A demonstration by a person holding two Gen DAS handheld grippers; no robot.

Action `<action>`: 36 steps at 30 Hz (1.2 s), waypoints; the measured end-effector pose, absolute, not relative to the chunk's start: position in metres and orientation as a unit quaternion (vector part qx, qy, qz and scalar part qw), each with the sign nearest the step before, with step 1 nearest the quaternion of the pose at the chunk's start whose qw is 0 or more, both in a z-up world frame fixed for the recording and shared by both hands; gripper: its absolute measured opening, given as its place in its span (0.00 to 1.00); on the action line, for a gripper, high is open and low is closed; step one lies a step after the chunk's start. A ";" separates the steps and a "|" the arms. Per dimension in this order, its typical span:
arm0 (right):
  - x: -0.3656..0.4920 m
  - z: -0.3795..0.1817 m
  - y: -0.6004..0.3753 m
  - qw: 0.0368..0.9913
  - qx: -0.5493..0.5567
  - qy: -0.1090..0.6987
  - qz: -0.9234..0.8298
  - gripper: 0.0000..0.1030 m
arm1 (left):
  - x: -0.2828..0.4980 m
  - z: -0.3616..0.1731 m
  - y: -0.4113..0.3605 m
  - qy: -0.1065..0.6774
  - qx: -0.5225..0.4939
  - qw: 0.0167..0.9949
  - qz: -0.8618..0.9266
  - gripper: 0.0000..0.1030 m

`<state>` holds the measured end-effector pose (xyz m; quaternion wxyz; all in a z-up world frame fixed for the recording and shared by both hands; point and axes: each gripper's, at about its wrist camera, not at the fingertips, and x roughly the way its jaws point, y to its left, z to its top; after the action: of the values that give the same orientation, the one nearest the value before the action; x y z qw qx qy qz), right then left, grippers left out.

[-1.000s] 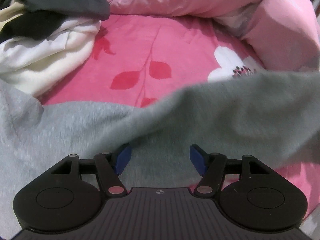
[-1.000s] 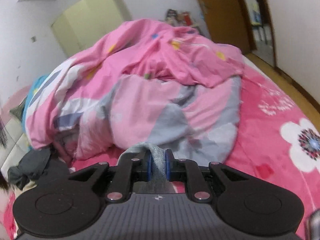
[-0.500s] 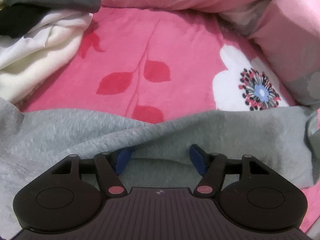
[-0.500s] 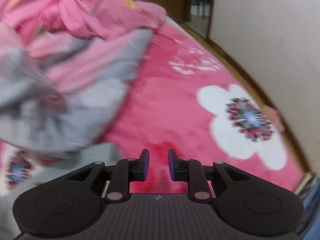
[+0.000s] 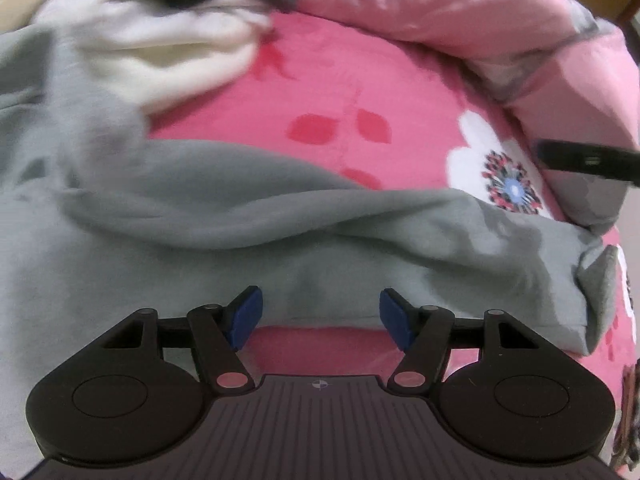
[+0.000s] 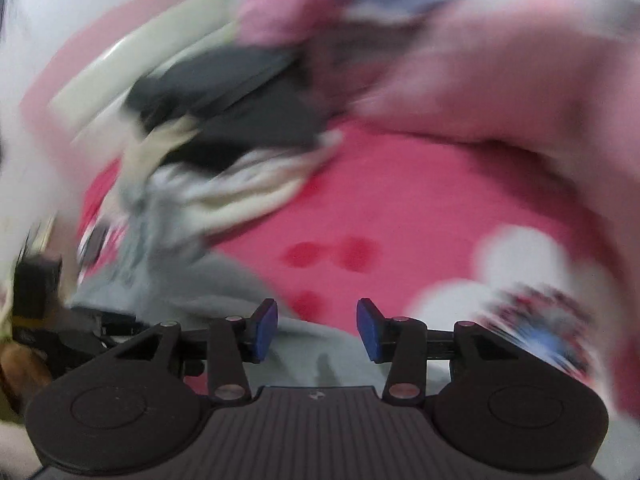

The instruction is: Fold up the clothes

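Note:
A grey fleece garment (image 5: 224, 216) lies spread across the pink floral bedsheet (image 5: 360, 92), folded over itself with a long crease along its middle. My left gripper (image 5: 321, 314) hovers open over the garment's near hem, nothing between its blue pads. The right wrist view is heavily blurred. There my right gripper (image 6: 317, 330) has its jaws opening, with nothing held between them, and the grey garment (image 6: 224, 292) lies below and to the left. A black part of the right gripper (image 5: 584, 158) shows at the right edge of the left wrist view.
A heap of white and dark clothes (image 5: 160, 40) lies at the far left of the bed. A bunched pink and grey duvet (image 5: 500, 20) fills the back and right. In the right wrist view the left gripper's black body (image 6: 48, 312) sits at the left edge.
My right gripper let go of the grey cloth it pinched, opened, and swung down and round toward the bed. The garment dropped flat onto the sheet. My left gripper shifted over the near hem.

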<state>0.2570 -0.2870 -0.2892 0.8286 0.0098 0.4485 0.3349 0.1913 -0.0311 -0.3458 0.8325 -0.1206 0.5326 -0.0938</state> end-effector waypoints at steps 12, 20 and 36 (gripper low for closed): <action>0.206 -0.353 -0.107 0.765 -0.304 0.345 0.452 0.42 | 0.192 -0.346 0.076 0.481 -0.214 0.850 -0.001 0.63; 0.261 -0.330 -0.135 0.849 -0.165 0.379 0.330 0.09 | 0.216 -0.329 0.102 0.434 -0.250 0.864 -0.052 0.63; 0.312 -0.357 -0.209 0.868 0.058 0.463 0.170 0.12 | 0.249 -0.349 0.102 0.412 -0.150 0.897 -0.061 0.62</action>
<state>0.3125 -0.2089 -0.3567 0.8682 0.0577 0.4626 0.1701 0.2486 0.1023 -0.3494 0.8965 -0.1504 0.4123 -0.0605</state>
